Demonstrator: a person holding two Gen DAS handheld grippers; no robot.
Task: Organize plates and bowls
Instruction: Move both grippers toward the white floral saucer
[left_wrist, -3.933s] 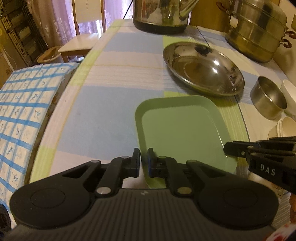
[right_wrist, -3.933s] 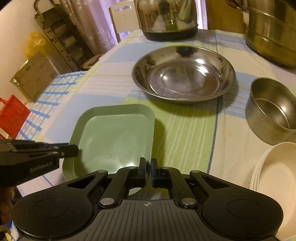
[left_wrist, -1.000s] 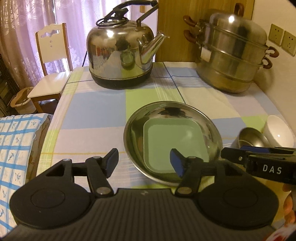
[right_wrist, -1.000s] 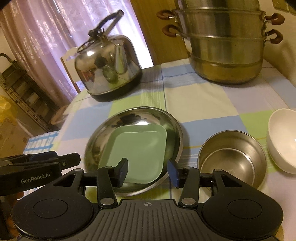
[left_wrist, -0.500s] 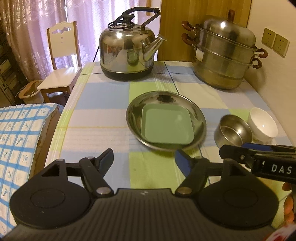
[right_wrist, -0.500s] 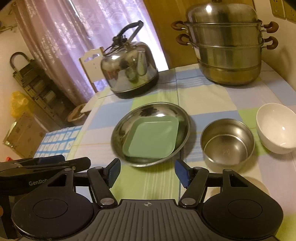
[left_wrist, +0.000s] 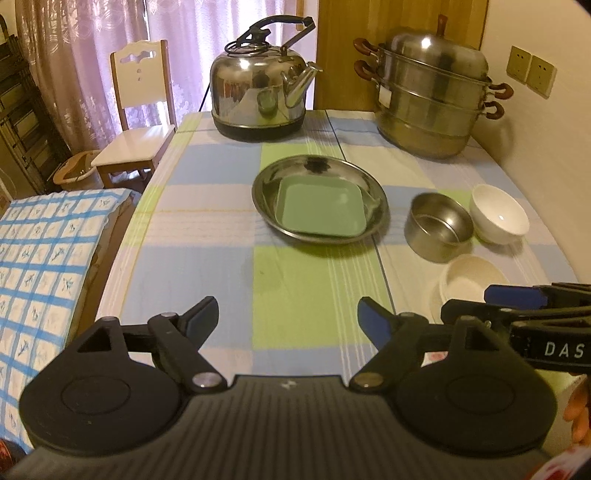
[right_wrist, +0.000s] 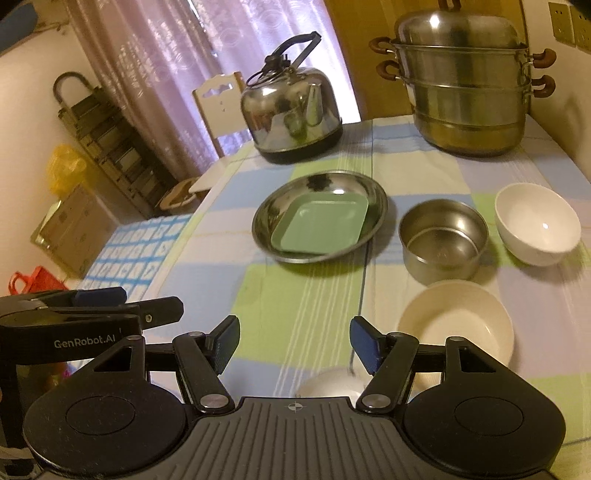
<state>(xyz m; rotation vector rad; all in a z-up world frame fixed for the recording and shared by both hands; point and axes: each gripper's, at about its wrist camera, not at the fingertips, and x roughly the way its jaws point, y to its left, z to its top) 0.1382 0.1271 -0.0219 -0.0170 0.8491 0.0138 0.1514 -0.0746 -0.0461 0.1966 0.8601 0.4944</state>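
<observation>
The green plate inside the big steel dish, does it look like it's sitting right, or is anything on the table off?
The green plate is slightly askew: a square tray in the round steel dish, turned at an angle, corners riding up the sloped wall instead of lying flat. Otherwise nothing looks spilled or damaged; the steel bowl and white bowl stand upright.

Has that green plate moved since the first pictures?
Yes. The green plate went from the tablecloth into the steel dish, toward the kettle.

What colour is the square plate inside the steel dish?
Pale green square plate; the right wrist view shows it best.
</observation>
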